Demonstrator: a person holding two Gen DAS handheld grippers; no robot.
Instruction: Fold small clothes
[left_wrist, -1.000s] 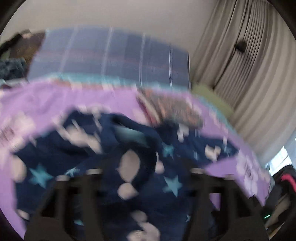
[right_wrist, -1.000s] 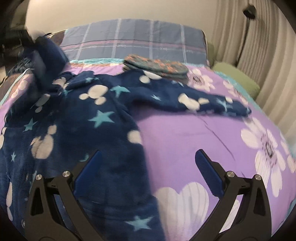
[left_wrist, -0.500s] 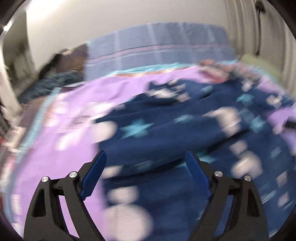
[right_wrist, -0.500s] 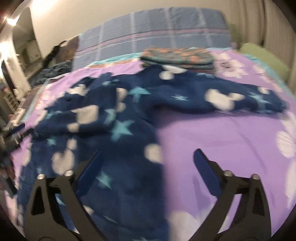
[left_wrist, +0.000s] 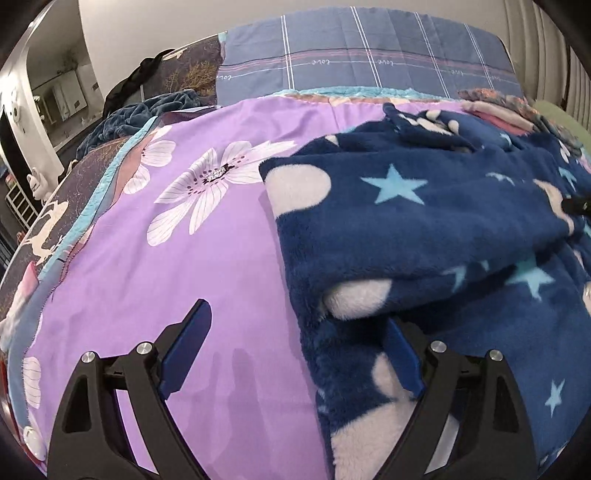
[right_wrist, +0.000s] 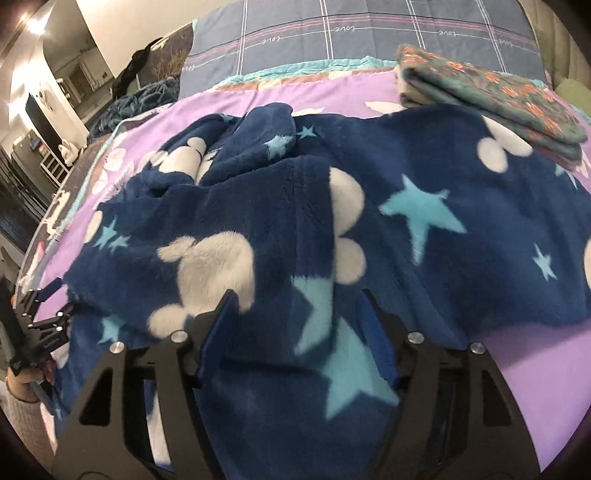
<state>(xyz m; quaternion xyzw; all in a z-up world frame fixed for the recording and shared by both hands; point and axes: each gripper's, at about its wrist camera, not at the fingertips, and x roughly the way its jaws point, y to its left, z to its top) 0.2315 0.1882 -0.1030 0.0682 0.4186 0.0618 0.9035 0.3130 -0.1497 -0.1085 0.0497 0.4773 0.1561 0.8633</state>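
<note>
A navy fleece garment (right_wrist: 424, 229) with stars lies spread and partly folded over itself on the purple bed cover (left_wrist: 177, 258). The left gripper (left_wrist: 295, 332) has its jaws wide open at the garment's edge, one on the cover, one against the fleece. The right gripper (right_wrist: 299, 314) has just been closing its jaws, fleece bunched between them; a firm grip cannot be told.

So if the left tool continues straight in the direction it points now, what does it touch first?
Most likely the left edge of the navy fleece garment, where it meets the purple floral bedsheet. The open left tool straddles that edge; depth is unclear, so the sheet may come first.
</note>
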